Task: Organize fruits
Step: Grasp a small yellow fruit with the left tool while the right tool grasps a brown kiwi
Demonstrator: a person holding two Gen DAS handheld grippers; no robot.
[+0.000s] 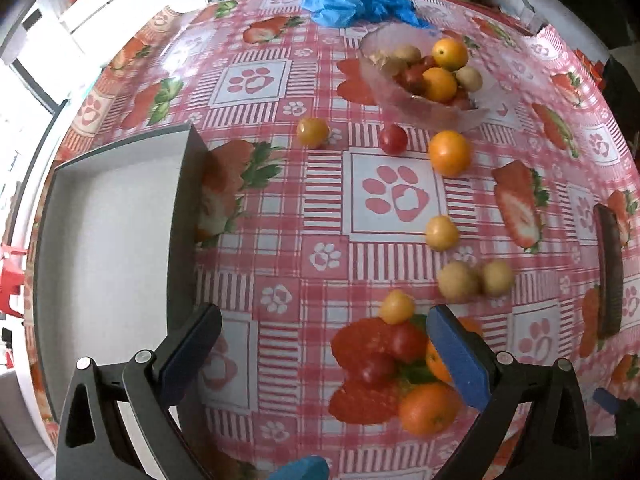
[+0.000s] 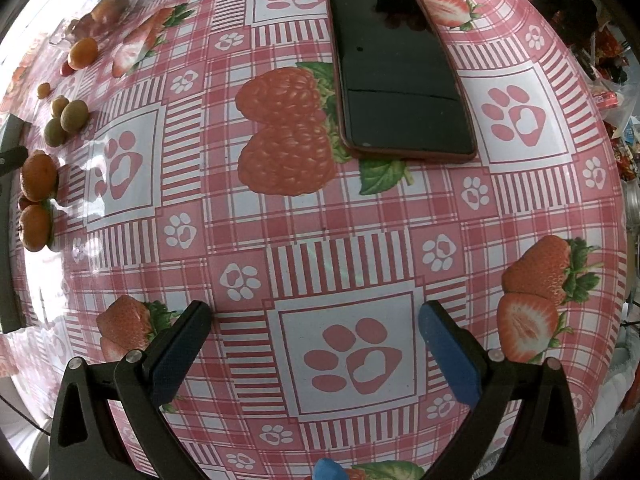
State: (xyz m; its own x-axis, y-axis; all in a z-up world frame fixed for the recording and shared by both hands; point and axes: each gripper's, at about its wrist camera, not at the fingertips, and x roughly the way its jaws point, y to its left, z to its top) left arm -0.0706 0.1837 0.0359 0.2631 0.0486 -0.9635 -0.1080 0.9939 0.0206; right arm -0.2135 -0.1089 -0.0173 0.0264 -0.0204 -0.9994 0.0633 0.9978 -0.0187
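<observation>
Small fruits lie loose on the patterned tablecloth: oranges [image 1: 449,153], red cherry tomatoes [image 1: 393,139], yellow tomatoes [image 1: 312,132] and tan longans [image 1: 458,281]. A clear plastic bowl [image 1: 390,92] at the back holds more fruit. A grey tray [image 1: 108,232] lies at the left, empty. My left gripper [image 1: 320,324] is open above the table; an orange [image 1: 427,413] and red tomatoes [image 1: 406,340] lie near its right finger [image 1: 460,360]. My right gripper [image 2: 314,320] is open and empty over bare cloth. Oranges [image 2: 39,177] and longans [image 2: 74,114] show at its far left.
A black phone in a red case [image 2: 400,68] lies on the table ahead of the right gripper; its edge shows in the left wrist view [image 1: 610,272]. A crumpled blue plastic bag [image 1: 352,4] lies behind the bowl. Clutter sits beyond the table's right edge [image 2: 616,92].
</observation>
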